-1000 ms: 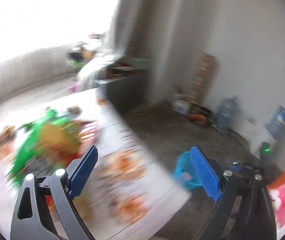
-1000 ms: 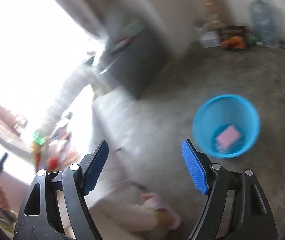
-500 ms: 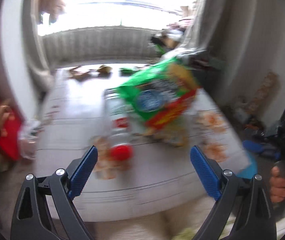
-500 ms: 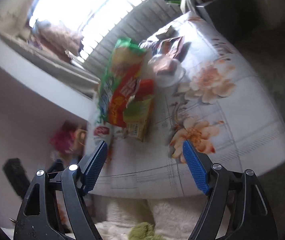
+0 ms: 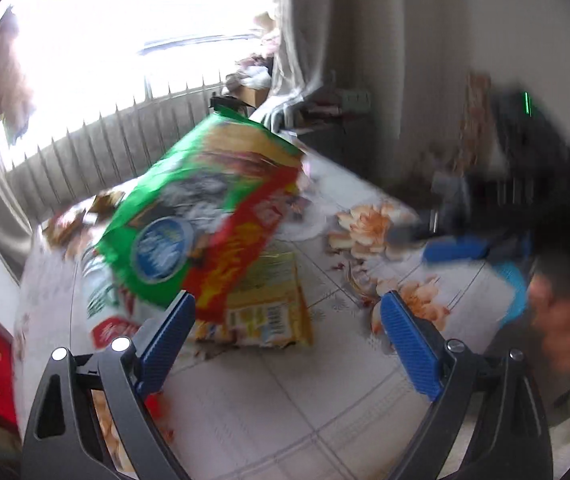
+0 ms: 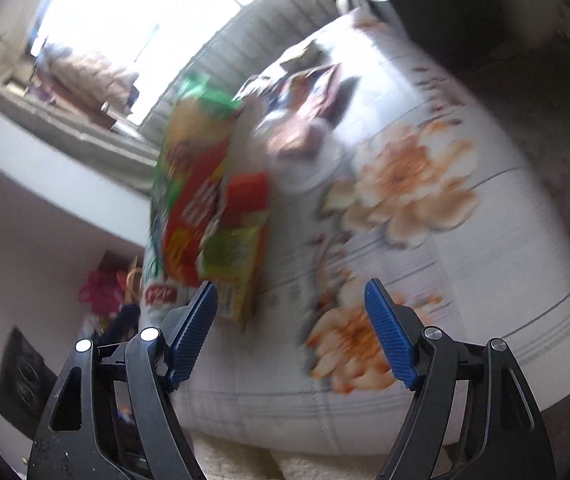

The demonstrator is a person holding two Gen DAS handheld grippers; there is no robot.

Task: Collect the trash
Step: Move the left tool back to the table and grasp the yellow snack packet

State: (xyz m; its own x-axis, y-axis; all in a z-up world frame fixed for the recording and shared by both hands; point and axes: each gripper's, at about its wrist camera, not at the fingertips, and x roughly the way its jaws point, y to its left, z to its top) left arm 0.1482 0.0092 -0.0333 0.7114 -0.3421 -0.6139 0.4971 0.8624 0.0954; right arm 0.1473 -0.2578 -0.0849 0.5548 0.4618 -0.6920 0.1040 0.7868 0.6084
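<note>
Green snack bag [image 5: 201, 216] blurred, covering yellow wrapper [image 5: 269, 300]; left gripper [image 5: 287, 320], right gripper [image 6: 291, 320] both spread, empty.

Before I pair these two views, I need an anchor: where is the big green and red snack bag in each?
Left wrist: green and red snack bag sits centre-left, above the left claw.
Right wrist: the bag is left of centre, above the right claw.
Shared landmark: the orange flower print right of it.

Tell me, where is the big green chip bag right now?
The green chip bag is on the flowered table, left of centre in both views, propped over a yellow packet, just ahead of the open left gripper.
</note>
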